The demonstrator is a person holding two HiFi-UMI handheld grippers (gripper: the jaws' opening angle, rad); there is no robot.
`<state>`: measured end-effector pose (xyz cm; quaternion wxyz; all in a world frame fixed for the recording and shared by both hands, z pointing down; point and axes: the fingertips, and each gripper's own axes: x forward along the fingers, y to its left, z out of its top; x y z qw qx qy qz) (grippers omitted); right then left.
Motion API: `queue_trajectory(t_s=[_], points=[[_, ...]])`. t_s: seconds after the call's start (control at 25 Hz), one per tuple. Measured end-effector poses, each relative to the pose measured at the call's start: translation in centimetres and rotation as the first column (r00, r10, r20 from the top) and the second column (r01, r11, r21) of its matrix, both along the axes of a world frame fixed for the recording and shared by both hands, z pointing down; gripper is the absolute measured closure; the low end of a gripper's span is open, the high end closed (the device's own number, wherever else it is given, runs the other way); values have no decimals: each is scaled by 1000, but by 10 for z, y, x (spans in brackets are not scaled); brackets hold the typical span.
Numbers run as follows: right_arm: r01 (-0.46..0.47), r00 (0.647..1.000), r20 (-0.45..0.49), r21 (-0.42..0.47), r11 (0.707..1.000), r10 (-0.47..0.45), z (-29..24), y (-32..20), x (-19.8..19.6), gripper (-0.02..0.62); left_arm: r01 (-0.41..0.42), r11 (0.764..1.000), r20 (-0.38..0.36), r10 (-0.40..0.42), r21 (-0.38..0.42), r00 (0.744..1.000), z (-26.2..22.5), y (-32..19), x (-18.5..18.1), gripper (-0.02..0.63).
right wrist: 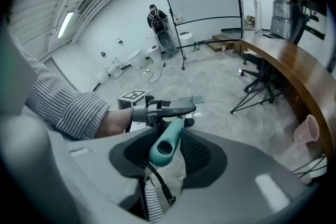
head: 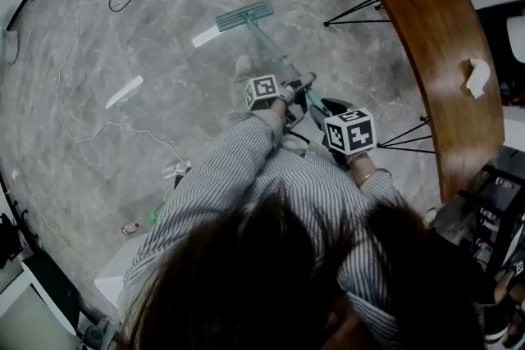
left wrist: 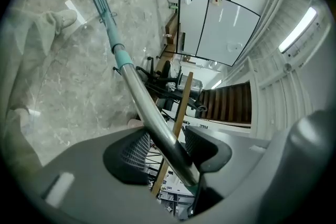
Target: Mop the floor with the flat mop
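Observation:
A flat mop lies with its teal head [head: 244,15] on the grey marble floor ahead of me; the head [left wrist: 102,3] shows far down the pole in the left gripper view. Its metal pole [left wrist: 152,115] runs back between the jaws of my left gripper [left wrist: 164,150], which is shut on it. In the head view the left gripper [head: 297,88] holds the pole lower down, the right gripper [head: 326,112] just behind it. The teal handle end [right wrist: 167,144] sits between the jaws of my right gripper [right wrist: 169,150], shut on it.
A curved wooden table [head: 443,53] with black legs stands at the right, a crumpled pale cup [head: 477,76] on it. A white cable [head: 78,70] snakes over the floor at left, near white scraps [head: 123,91]. A person [right wrist: 158,21] stands far off by a glass partition.

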<state>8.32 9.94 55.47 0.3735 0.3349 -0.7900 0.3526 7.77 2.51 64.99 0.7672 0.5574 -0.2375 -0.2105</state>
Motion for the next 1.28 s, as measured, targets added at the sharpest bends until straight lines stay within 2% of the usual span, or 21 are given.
queue_trajectory(t_s=[0.16,0.4,0.48,0.56,0.8,0.92,1.04,1.28], points=[[2,1000,-10,-21,1000,-2,11,-83,-47,456,17,1000,7,-17,-17,1000,6,-82,-48,399],[91,993,-78,-11,996,-92,13,-225,-164,454,172,984,2,-172,-53,985,11,-227,-166,410],[124,987,-98,-9,992,-124,12,-270,-201,451,187,981,8,-187,-47,982,13,-273,-203,408],[141,984,-108,-8,990,-141,13,-315,-234,448,161,986,33,-160,-36,987,13,-317,-236,404],[152,980,-131,0,988,-151,26,-435,-322,448,5,999,142,1,-39,990,22,-436,-318,405],[166,977,-135,-14,986,-166,35,-478,-349,446,-16,999,151,22,-43,988,29,-481,-346,407],[148,981,-122,-26,989,-150,42,-508,-360,446,5,999,142,2,-43,990,35,-511,-359,410],[24,998,-53,-40,999,-26,43,-540,-364,458,48,998,128,-43,-35,991,37,-543,-368,413]])
